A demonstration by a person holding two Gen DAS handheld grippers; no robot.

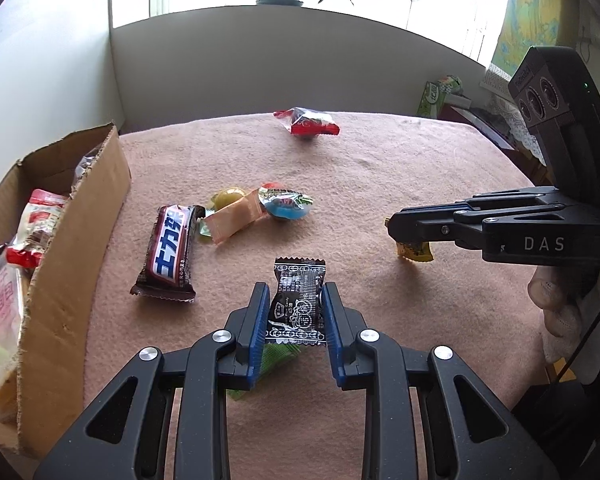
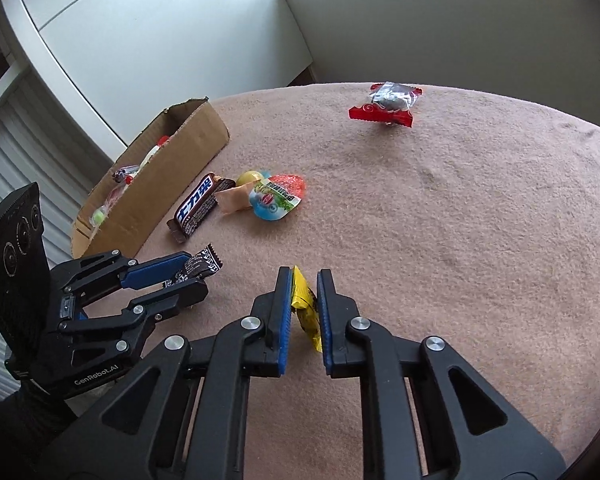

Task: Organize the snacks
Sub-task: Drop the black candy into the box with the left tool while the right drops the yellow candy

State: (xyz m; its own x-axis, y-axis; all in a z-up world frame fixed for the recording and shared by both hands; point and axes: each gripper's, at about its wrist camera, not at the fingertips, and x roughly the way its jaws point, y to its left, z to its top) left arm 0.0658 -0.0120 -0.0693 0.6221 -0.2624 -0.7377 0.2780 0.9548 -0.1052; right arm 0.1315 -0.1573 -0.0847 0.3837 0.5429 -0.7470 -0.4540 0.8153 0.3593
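Note:
My left gripper (image 1: 294,294) is shut on a black candy packet (image 1: 298,304), which also shows in the right wrist view (image 2: 200,266). A green wrapper (image 1: 274,360) lies under it. My right gripper (image 2: 304,280) is shut on a yellow candy packet (image 2: 306,304), seen from the left wrist view (image 1: 414,249) at the table surface. A cardboard box (image 1: 72,248) with several snacks stands at the left. A brown chocolate bar (image 1: 168,252), a peach wrapper (image 1: 230,222), a yellow ball candy (image 1: 228,196) and a blue jelly cup (image 1: 286,204) lie mid-table.
A red-wrapped snack (image 1: 306,122) lies at the far side of the pink tablecloth (image 1: 380,184). A white partition wall runs behind the table. A green packet (image 1: 436,96) sits beyond the far right edge. The box also shows in the right wrist view (image 2: 160,176).

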